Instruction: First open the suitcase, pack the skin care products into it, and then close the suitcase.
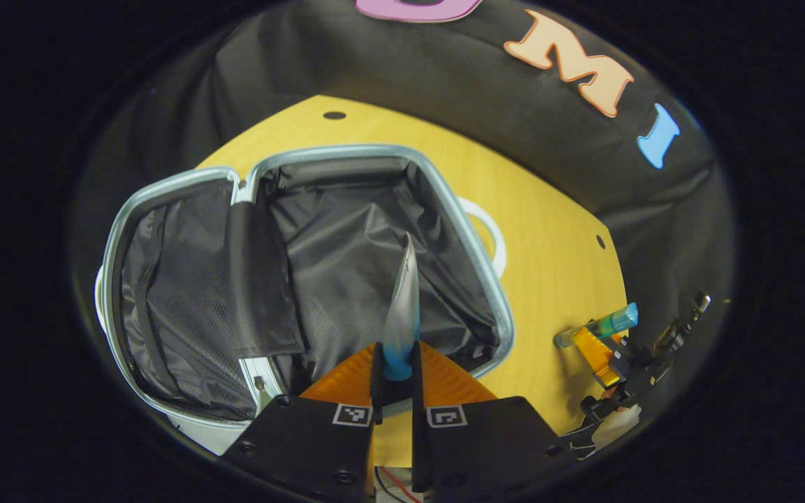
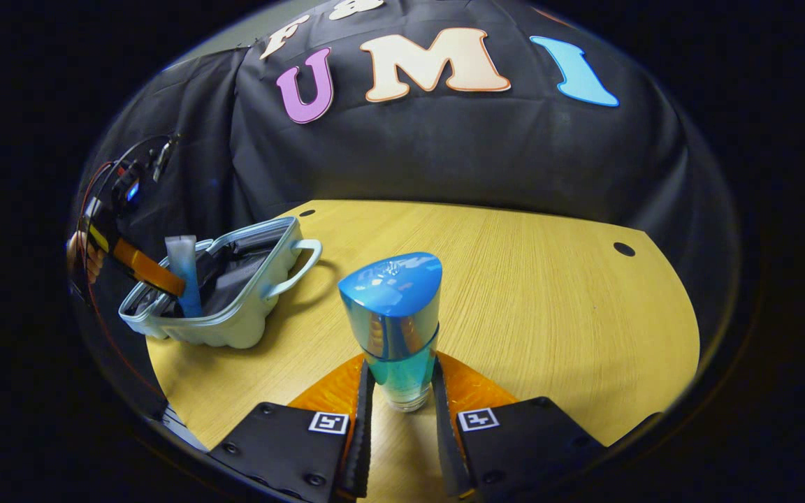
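Tube (image 1: 402,307) over open suitcase (image 1: 165,209); right grips bottle (image 2: 395,328)

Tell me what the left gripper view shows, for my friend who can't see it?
The left tool holds a tube over the open suitcase on a wooden table. The right tool grips a bottle nearby.

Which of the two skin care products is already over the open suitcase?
The flat tube pinched by the left gripper, above the suitcase. The blue-capped bottle, in the right gripper, stands on the table.
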